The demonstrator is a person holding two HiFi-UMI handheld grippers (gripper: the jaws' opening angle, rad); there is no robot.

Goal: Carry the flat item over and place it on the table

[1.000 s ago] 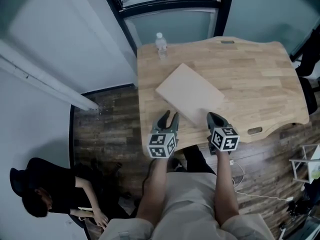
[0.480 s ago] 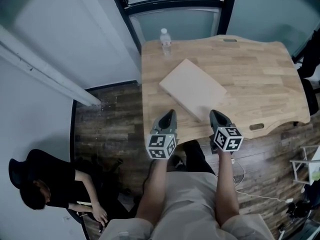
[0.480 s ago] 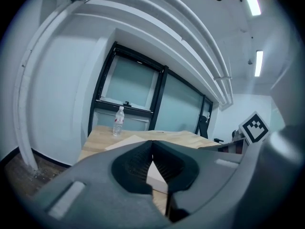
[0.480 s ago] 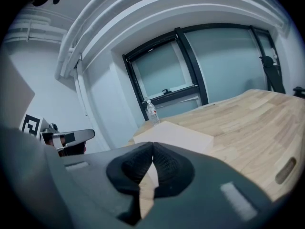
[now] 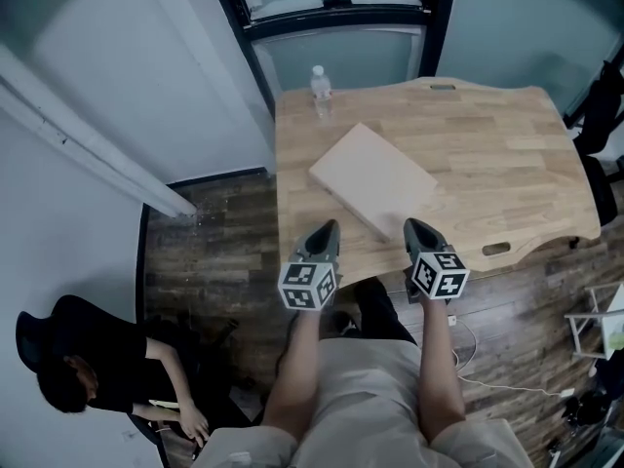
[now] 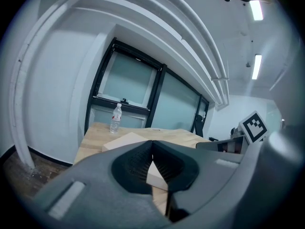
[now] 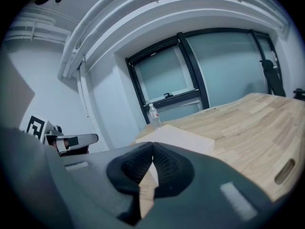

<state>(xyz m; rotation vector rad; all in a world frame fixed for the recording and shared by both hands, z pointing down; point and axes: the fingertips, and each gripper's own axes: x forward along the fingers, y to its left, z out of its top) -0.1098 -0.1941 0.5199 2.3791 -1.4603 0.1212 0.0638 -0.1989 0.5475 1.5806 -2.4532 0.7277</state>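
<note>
Head view: 1 flat board (image 5: 371,178) lies on the wooden table (image 5: 497,154) by a window (image 5: 336,52). Left gripper (image 5: 329,226) and right gripper (image 5: 416,226) are clenched, empty.

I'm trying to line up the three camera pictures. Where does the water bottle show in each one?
Head view: the water bottle stands top centre, at the far left corner of the table.
Left gripper view: left of centre, at the table's far edge.
Right gripper view: near the centre, just beyond the board.
Shared landmark: the flat board, lying on the table nearer than the bottle in all three views.
</note>
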